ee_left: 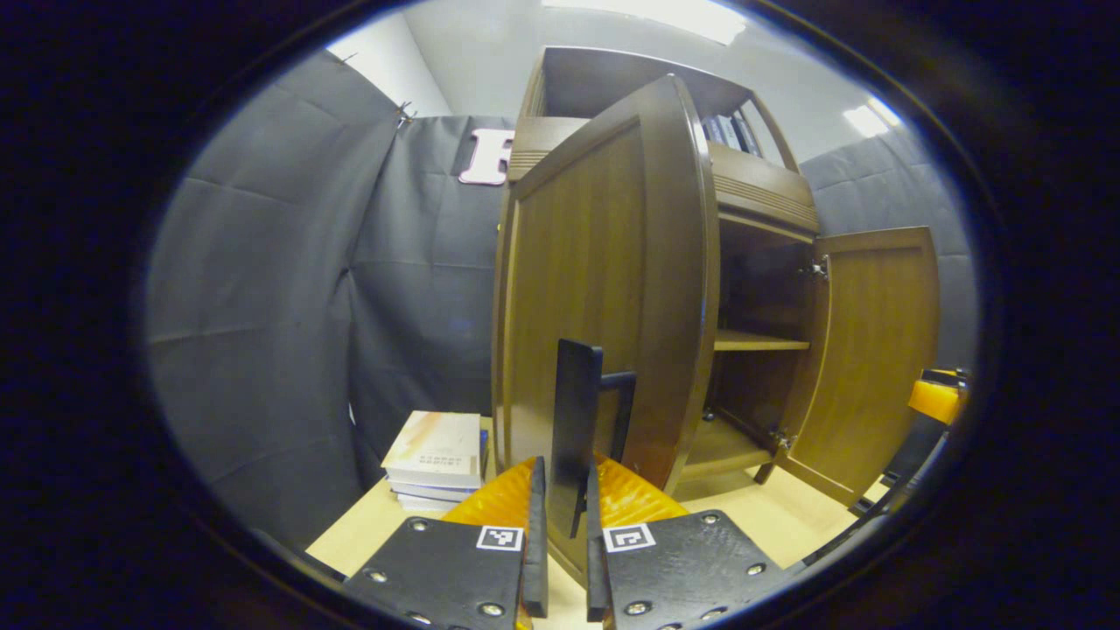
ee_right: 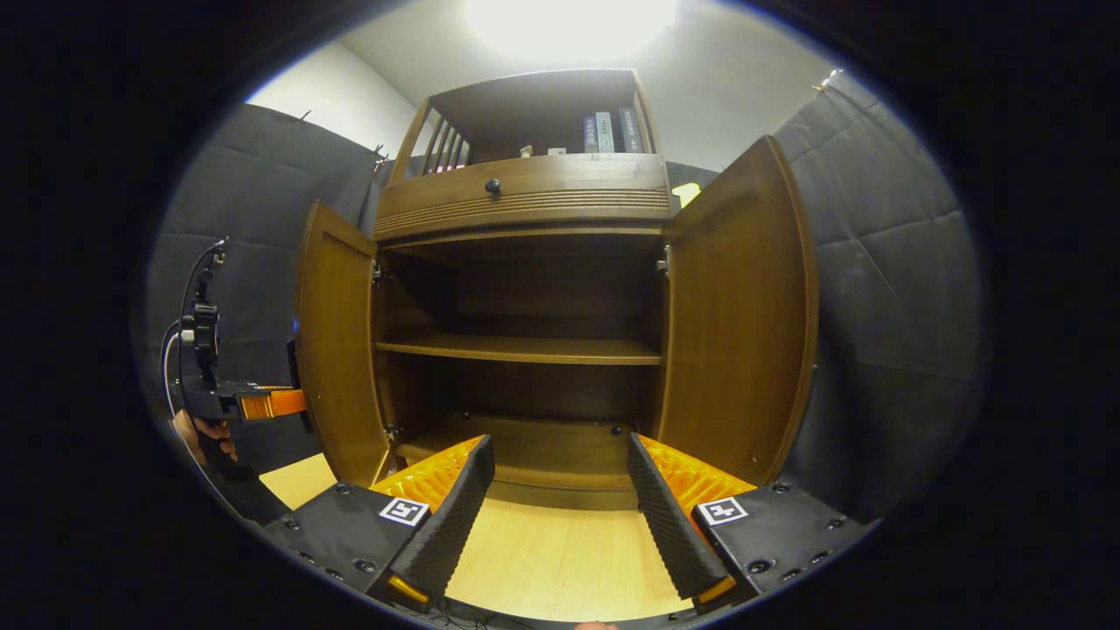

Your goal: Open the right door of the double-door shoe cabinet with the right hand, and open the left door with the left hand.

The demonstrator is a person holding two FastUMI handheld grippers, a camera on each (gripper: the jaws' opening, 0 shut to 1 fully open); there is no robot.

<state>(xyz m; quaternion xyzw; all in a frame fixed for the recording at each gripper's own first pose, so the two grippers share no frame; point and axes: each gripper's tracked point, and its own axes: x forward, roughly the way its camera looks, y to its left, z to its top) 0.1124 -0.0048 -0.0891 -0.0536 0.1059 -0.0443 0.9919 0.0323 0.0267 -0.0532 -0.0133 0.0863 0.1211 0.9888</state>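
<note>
The brown wooden shoe cabinet (ee_right: pixel 525 197) stands on a pale table with both doors swung out. In the left gripper view the left door (ee_left: pixel 604 289) fills the middle, and its black bar handle (ee_left: pixel 577 411) sits pinched between the fingers of my left gripper (ee_left: pixel 564 521). The right door (ee_left: pixel 875 350) hangs open beyond it. In the right gripper view my right gripper (ee_right: pixel 560 490) is open and holds nothing, facing the bare shelves (ee_right: pixel 525 350), clear of the right door (ee_right: pixel 744 324). The left gripper (ee_right: pixel 262 404) and a hand (ee_right: pixel 201 433) show at the left door (ee_right: pixel 337 350).
A stack of books (ee_left: pixel 437 455) lies on the table (ee_right: pixel 551 560) left of the cabinet. A drawer with a dark knob (ee_right: pixel 493 185) sits above the doors, with more books (ee_right: pixel 608 131) on the top shelf. Black cloth walls close in on both sides.
</note>
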